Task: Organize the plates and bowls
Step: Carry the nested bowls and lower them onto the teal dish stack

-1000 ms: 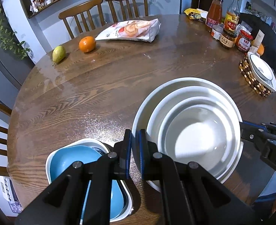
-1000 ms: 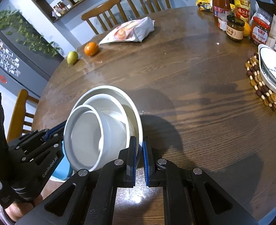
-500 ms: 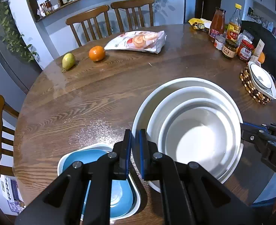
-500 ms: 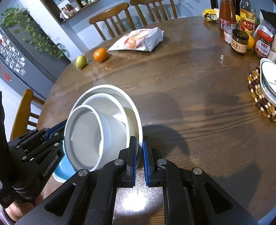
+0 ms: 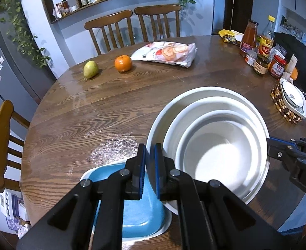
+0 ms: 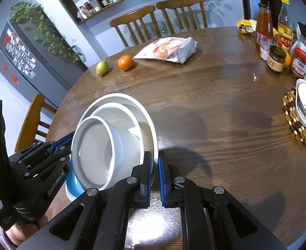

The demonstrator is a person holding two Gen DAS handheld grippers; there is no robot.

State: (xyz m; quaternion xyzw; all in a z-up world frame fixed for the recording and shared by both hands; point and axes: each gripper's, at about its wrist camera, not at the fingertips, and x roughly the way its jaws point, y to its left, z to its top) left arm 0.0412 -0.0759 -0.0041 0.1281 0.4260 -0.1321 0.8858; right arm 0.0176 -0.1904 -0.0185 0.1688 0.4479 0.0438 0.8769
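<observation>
Lifted clear of the round wooden table (image 5: 74,120): a nested stack of white bowls (image 5: 211,152), three deep, smallest innermost, carried just above and beside the blue square dish (image 5: 140,214) that sits at the table's near edge

Left gripper (image 5: 149,160) clamped narrow on the outermost bowl's rim, on the side nearest the blue square dish; right gripper (image 6: 154,166) pinched likewise on the opposite rim, away from the dish, jaws nearly closed with only the thin wall of the rim between the blue pads

Stack tilted a little toward the left gripper in the right wrist view, inner bowls apparently leaning loose inside the big one, though whether they touch its floor all round cannot be told

Glazed ceramic by the look: stiff, smooth, likely heavy for a two-point hold and breakable if dropped; slick rim, so a firm, level grip on both sides, pads well down over the lip, judged the safest hold; any roll of either wrist likely to send the inner bowls sliding

Farther from the blue square dish: pear (image 5: 90,69), orange (image 5: 122,63) and a snack bag (image 5: 165,53) toward the far side by two wooden chairs (image 5: 132,29); jars and sauce bottles (image 5: 261,50) off to the far right; a patterned white plate (image 5: 293,99) on a beaded trivet (image 5: 278,102) well apart from the stack

Task judged in mid-carry, stack not yet set down
</observation>
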